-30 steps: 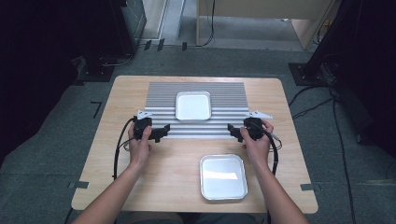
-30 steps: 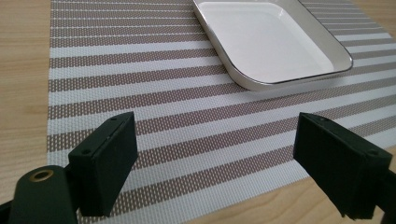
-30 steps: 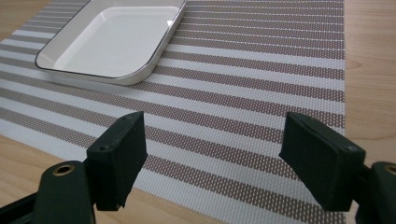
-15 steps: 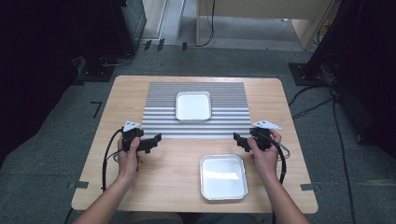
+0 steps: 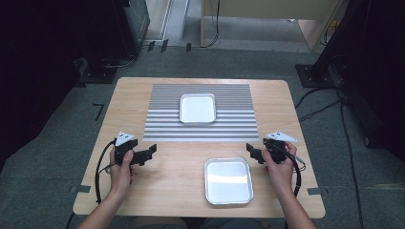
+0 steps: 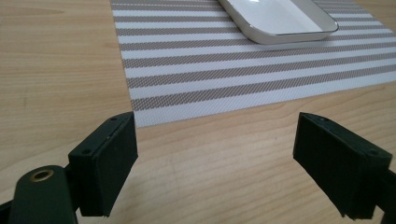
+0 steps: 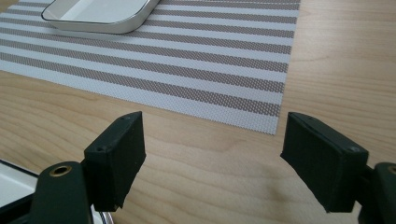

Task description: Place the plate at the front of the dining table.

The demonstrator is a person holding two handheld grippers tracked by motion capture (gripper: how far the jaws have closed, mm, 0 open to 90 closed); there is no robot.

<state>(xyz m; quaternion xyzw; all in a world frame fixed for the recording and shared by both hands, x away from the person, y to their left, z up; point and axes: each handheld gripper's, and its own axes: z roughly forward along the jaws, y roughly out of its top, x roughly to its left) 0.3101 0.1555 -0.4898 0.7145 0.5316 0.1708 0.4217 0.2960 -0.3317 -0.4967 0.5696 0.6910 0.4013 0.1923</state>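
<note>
My left gripper [image 5: 149,153] rests low over the bare wood at the table's left, just below the striped mat [image 5: 157,125]; its jaws stand wide apart with nothing between them [image 6: 215,158]. My right gripper [image 5: 253,150] mirrors it at the right, open and empty [image 7: 212,154], beside the upper right corner of the near metal tray [image 5: 228,181]. A white tray [image 5: 197,108] sits on the mat, seen at the top of the left gripper view [image 6: 280,21] and of the right gripper view [image 7: 100,14]. Both trays look empty.
The wooden table [image 5: 286,100] has bare wood around the mat. A sliver of the near tray [image 7: 9,184] shows at the lower left of the right gripper view. Cables [image 5: 99,171] trail from both grippers. Dark equipment and floor cables surround the table.
Both hands have drawn the grippers back toward the near edge, off the mat and onto bare wood. Both grippers stay open throughout.
</note>
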